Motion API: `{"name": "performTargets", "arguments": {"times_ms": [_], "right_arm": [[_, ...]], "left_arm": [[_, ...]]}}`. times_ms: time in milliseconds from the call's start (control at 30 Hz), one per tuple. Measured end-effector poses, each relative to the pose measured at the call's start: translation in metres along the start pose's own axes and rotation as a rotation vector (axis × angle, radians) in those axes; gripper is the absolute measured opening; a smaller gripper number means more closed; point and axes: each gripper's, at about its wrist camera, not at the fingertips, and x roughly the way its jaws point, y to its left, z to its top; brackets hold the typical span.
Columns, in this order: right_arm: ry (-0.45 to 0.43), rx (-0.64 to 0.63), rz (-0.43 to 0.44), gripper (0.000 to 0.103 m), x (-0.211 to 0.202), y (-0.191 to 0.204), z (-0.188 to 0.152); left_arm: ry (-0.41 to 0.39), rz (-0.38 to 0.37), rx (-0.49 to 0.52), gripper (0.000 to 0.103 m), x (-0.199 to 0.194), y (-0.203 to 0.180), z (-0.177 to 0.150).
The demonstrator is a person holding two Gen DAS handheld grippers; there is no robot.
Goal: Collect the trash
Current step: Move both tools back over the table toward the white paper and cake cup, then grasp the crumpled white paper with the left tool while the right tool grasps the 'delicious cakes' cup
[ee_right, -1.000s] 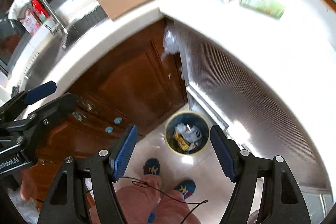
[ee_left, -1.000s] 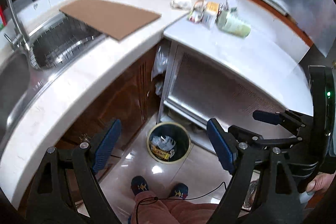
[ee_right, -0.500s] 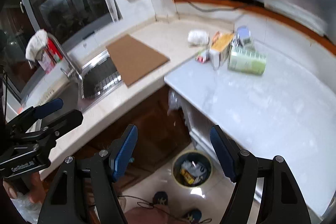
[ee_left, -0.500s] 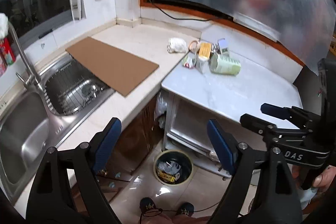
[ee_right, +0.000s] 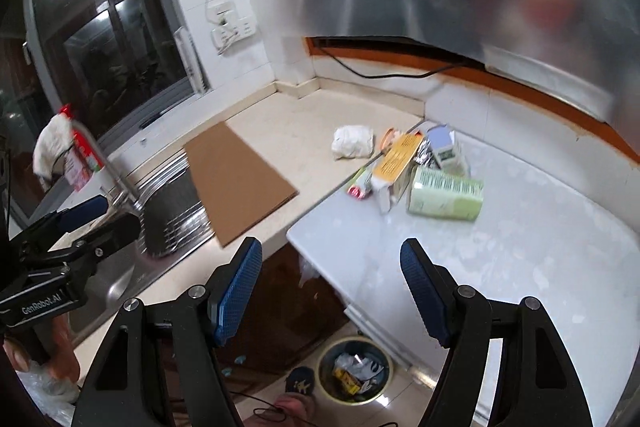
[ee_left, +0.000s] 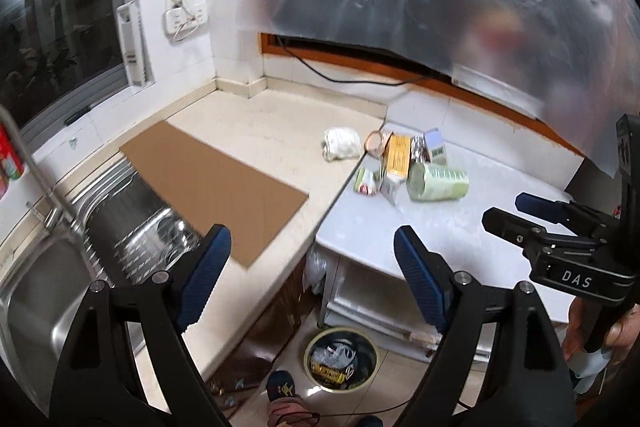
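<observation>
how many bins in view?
1. A trash bin stands on the floor below the white counter's edge, already holding some trash. Others may be hidden under the counters.

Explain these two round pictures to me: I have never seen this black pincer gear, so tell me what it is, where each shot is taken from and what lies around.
No robot here: a person holds a two-finger gripper in each hand. Each picture comes from a fisheye camera on one gripper. The left gripper and right gripper both have open jaws and hold nothing. On the counter lies trash: a green can, an orange carton, a white wad. A cardboard sheet partly covers the sink. A trash bin stands on the floor.
</observation>
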Motion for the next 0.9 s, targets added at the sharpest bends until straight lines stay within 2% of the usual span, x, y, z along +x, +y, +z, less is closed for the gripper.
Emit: {"name": "performTargets", "arguments": {"times_ms": [200,367,500,800,900], "right_arm": [[-0.009,0.075,-0.058,0.073,0.037,-0.007,0.047],[-0.023,0.165,-0.103,0.073,0.076,-0.017,0.091],[-0.025,0.230,-0.142,0.073,0.112,-0.029,0.119],[-0.007,0.311,-0.242,0.072,0.184,-0.053,0.154],[-0.009,0.323,-0.264,0.066,0.205,-0.059,0.164]], "left_arm": [[0.021,-0.074,0.051,0.081,0.053,0.021,0.053],[0.051,-0.120,0.109,0.081,0.111,0.041,0.096],[0.112,-0.179,0.130,0.081,0.172,0.056,0.127],[0.309,-0.326,0.114,0.081,0.328,0.045,0.159],[0.354,-0.360,0.110,0.081,0.367,0.033,0.156]]}}
